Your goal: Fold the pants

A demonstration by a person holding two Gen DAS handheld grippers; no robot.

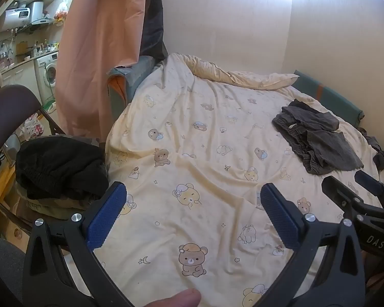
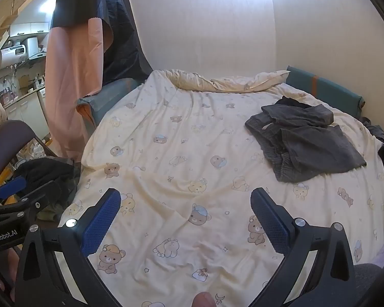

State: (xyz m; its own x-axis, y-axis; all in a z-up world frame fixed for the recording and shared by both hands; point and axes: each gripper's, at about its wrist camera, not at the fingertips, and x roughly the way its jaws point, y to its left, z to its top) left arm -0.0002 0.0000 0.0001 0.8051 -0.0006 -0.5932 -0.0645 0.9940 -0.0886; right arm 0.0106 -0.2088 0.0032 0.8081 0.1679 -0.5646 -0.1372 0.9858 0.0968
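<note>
Pants (image 2: 304, 140) lie crumpled on the bed (image 2: 181, 158), ahead and right of both tongs, well apart from them. They look soft, limp and light, likely to sag; the gathered waistband at their near-left edge seems the firmest hold. Left tongs (image 1: 193, 213) and right tongs (image 2: 185, 218) hover with jaws wide apart, holding nothing. Bare quilt between gives spreading room; a wall lies beyond, the bed edge left.
</note>
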